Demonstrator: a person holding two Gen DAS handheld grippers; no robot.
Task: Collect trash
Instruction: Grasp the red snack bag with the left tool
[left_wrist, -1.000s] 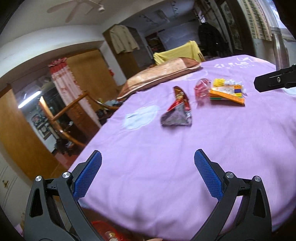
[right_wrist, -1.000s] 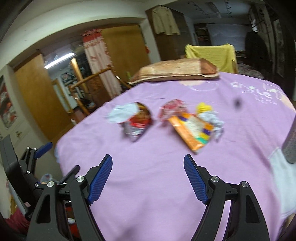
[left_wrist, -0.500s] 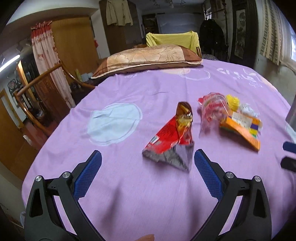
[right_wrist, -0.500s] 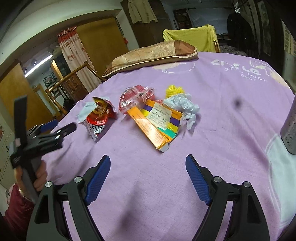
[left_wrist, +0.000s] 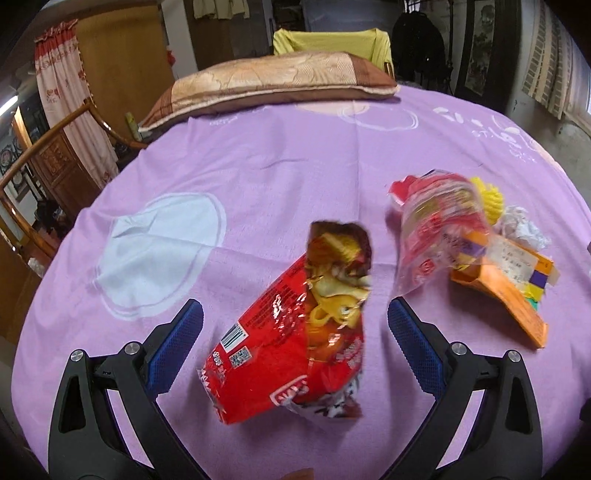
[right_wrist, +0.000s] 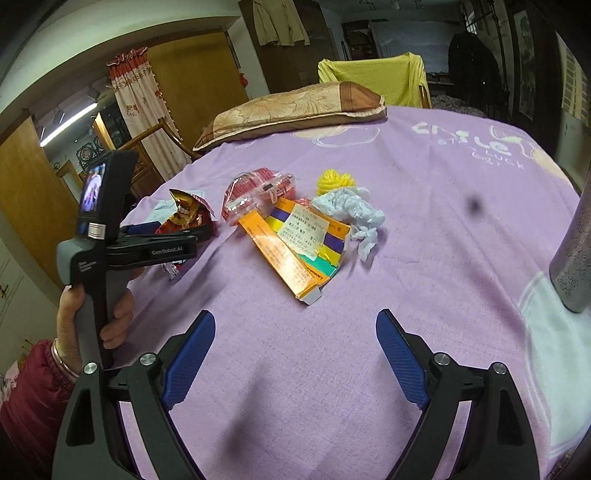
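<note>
Purple bedsheet (left_wrist: 280, 155) bearing trash. Red snack bag (left_wrist: 295, 347) lies between the spread, apparently untouching pads of the left gripper (left_wrist: 295, 332). Right gripper (right_wrist: 295, 354), jaws opening and empty, faces the orange box (right_wrist: 295, 247).

Left gripper (left_wrist: 295, 332) over purple bedsheet (left_wrist: 258, 177), jaws wide apart around red snack bag (left_wrist: 291, 347), pads not touching it. Clear wrapper (left_wrist: 439, 236), orange box (left_wrist: 506, 291) and yellow ball (left_wrist: 489, 197) further right. Pillow (left_wrist: 273, 81) beyond.
</note>
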